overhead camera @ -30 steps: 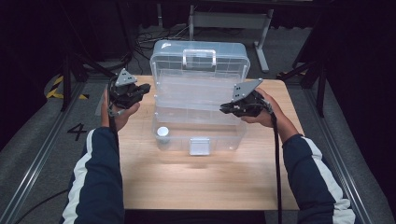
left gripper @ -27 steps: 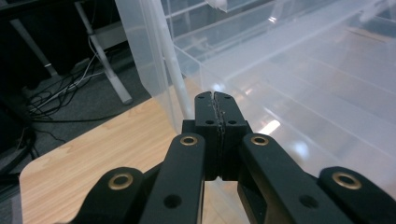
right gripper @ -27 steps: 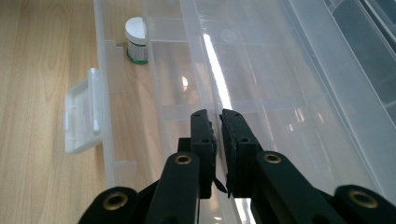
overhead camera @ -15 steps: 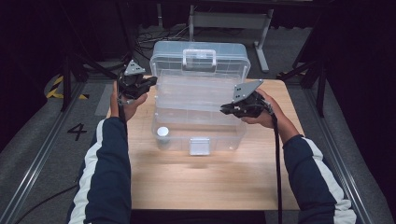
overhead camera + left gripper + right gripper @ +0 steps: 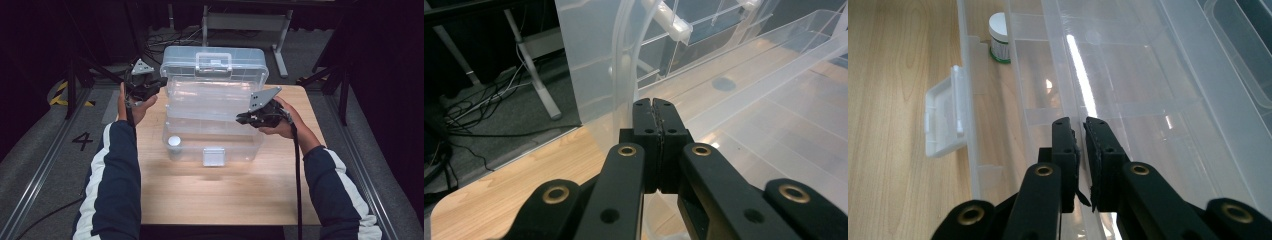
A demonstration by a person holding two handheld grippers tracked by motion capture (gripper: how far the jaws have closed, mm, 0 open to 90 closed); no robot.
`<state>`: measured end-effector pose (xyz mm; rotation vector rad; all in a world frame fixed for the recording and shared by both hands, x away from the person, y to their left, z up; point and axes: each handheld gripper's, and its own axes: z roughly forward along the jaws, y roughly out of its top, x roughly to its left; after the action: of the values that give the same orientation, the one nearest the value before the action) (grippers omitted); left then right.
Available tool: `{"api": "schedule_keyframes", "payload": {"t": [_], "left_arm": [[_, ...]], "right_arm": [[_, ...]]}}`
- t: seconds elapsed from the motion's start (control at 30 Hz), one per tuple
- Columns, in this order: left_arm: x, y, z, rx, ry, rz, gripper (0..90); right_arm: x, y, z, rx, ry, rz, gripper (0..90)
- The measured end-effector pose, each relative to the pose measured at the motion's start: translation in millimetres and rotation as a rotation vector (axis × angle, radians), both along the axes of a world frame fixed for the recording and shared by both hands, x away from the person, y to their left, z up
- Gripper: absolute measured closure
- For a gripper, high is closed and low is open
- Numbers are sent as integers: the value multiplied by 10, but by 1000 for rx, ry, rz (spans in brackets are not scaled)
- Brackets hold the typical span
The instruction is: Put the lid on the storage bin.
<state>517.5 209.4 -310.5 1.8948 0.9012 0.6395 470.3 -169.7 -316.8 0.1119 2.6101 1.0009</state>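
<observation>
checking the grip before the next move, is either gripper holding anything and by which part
The right gripper is clamped on a thin clear wall of the inner tray of the plastic box. The left gripper is shut beside the lid arm, holding nothing.

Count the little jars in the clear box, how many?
1. The jar stands in the box's front left corner, near the latch. The cloudy plastic may hide others.

A lab-style recording bay, closed off by dark curtains

A wooden tabletop (image 5: 210, 200) is set on grey carpeted floor (image 5: 35, 165) between metal floor rails (image 5: 45, 165). Black drapes (image 5: 385, 75) are hung around it, loose cables (image 5: 165, 37) are left behind it, yellow-black hazard tape (image 5: 59, 94) and a painted "4" (image 5: 82, 141) are seen on the floor.
</observation>
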Motion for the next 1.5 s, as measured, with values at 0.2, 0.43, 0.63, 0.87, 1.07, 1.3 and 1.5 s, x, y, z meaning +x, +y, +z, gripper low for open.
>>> {"api": "schedule_keyframes", "payload": {"t": [0.2, 0.43, 0.63, 0.87, 1.07, 1.3, 1.5], "left_arm": [[-38, 11, 30, 3, -9, -15, 899], [-83, 24, 35, 4, -5, -35, 899], [-136, 32, 9, 1, -7, -46, 899], [-230, 62, -12, -9, -14, -71, 899], [-298, 97, -28, -19, -13, -85, 899], [-343, 125, -22, -13, -6, -98, 899], [-374, 127, -25, 4, -2, -108, 899]], "right_arm": [[-17, -10, -18, 4, 7, 0, 838], [-39, -16, -32, 4, 0, -5, 830], [-70, -10, -46, -5, -8, -8, 824], [-102, -20, -74, -13, -10, -3, 820], [-129, -53, -106, 0, -7, -15, 812], [-145, -105, -129, 12, -5, -26, 804], [-162, -149, -136, 13, -5, -40, 794]]}}
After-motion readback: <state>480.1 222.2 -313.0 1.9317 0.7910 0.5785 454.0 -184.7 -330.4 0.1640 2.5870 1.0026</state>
